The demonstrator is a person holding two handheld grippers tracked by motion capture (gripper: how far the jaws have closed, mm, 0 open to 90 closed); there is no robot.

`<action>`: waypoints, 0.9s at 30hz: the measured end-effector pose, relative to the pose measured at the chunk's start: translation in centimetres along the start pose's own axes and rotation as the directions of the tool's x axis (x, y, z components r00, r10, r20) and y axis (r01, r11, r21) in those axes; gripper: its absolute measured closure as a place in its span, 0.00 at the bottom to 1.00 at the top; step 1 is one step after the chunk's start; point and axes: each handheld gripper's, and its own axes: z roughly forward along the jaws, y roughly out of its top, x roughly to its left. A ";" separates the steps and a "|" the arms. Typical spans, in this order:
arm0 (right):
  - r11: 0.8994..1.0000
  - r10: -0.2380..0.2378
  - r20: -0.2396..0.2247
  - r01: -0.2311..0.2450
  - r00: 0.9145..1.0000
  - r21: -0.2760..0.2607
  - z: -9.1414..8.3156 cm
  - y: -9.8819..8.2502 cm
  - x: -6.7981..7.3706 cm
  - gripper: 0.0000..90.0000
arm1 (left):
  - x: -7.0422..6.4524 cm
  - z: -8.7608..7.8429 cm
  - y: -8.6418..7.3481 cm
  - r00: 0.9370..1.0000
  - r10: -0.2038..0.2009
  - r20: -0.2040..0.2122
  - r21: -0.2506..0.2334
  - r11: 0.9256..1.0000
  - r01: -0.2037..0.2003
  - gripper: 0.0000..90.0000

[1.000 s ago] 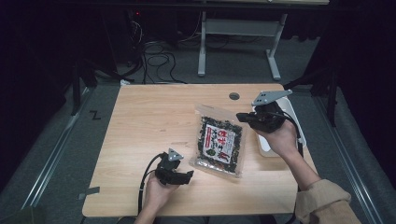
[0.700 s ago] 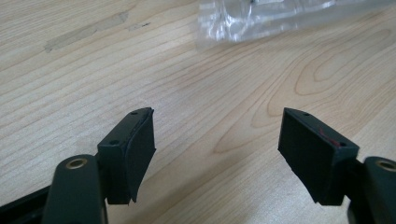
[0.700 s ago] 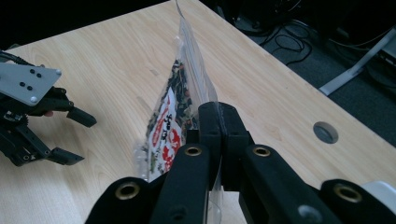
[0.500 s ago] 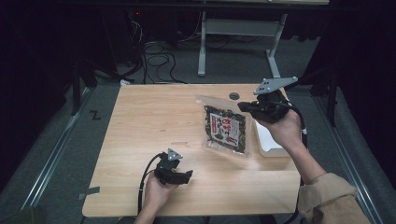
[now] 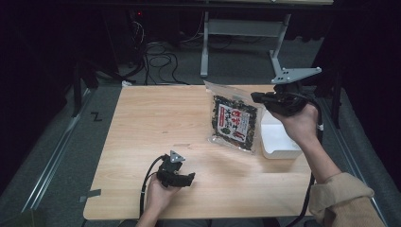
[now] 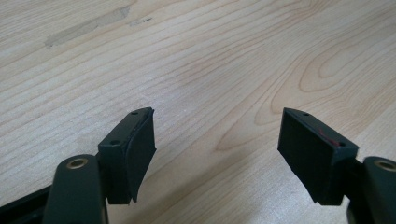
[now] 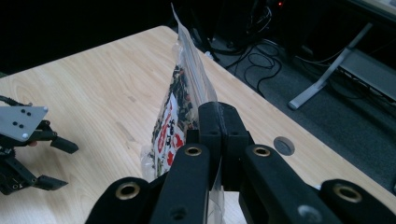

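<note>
One packet [image 5: 233, 124] lifted higher off table [image 5: 156, 123] since earlier; right gripper [image 5: 259, 98] jaws clamp it; left gripper [image 5: 187, 180] jaws wide, empty.

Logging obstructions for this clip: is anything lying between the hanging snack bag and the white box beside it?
Nothing visible. The right gripper is shut on the snack bag, which hangs just left of the white box, and no object lies between them.

table [image 5: 142, 123]: left gripper [image 5: 182, 178] at near edge, left of centre | snack bag [image 5: 234, 122] raised over right half, clamped at its edge by right gripper [image 5: 257, 98] | box [image 5: 279, 139] on table just right of bag, under right hand
</note>
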 end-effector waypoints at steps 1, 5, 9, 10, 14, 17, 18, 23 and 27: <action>1.000 0.004 0.009 -0.004 1.000 -0.010 -0.4 0.1 -0.2 1.00 | 0.0 0.0 0.0 1.000 0.001 0.002 0.001 1.000 -0.001 0.31; 1.000 0.015 0.024 -0.014 1.000 -0.024 -0.9 0.3 -0.5 1.00 | 0.0 -0.1 0.0 1.000 0.002 0.003 -0.004 1.000 -0.002 0.31; 0.999 0.021 0.048 -0.019 0.999 -0.036 -1.6 0.3 -1.1 1.00 | 0.0 0.0 0.0 1.000 0.000 0.002 -0.002 1.000 0.000 0.31; 0.999 0.027 0.056 -0.025 0.998 -0.037 -1.8 0.3 -1.3 1.00 | 0.0 0.0 0.0 1.000 0.002 0.003 0.000 1.000 -0.002 0.31; 0.998 0.053 0.079 -0.049 0.996 -0.051 -2.5 0.2 -2.2 1.00 | -0.1 -0.1 0.0 1.000 0.004 0.002 0.001 1.000 -0.004 0.31; 0.997 0.066 0.094 -0.061 0.993 -0.055 -2.9 0.1 -2.7 1.00 | 0.0 0.0 0.0 1.000 0.007 0.004 0.003 1.000 -0.007 0.31; 0.996 0.074 0.100 -0.069 0.992 -0.053 -3.0 0.0 -2.8 1.00 | 0.0 0.0 0.0 1.000 0.008 0.006 0.004 1.000 -0.008 0.31; 0.994 0.094 0.136 -0.085 0.986 -0.066 -3.5 -0.5 -3.8 1.00 | -0.1 0.0 0.0 1.000 0.008 0.005 0.003 1.000 -0.008 0.31; 0.992 0.112 0.169 -0.100 0.979 -0.076 -4.0 -1.0 -4.5 1.00 | -0.1 0.0 0.0 1.000 0.008 0.006 0.005 1.000 -0.008 0.31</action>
